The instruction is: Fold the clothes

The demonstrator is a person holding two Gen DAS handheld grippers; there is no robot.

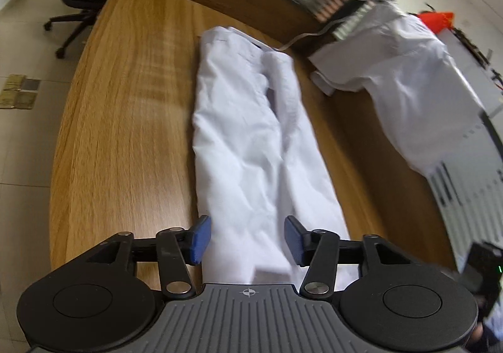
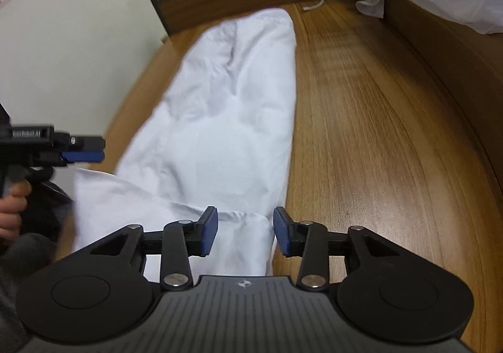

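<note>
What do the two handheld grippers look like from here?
Both the left gripper and right gripper are matte black linkages with silver pivot pins, two round discs at the base and a grey ribbed centre plate bearing a crosshair mark. Blue pads line the fingers. White lettering runs along the left gripper's side.

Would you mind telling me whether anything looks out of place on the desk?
A second white garment hangs crumpled over the raised ledge behind the desk, unfolded, while the long white garment lies flat.

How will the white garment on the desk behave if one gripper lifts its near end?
The white garment looks like thin, creased cloth, so it will probably drape and sag, not lift flat. Its folded layers may slide apart. On the smooth wooden desk the rest would likely drag easily.
</note>
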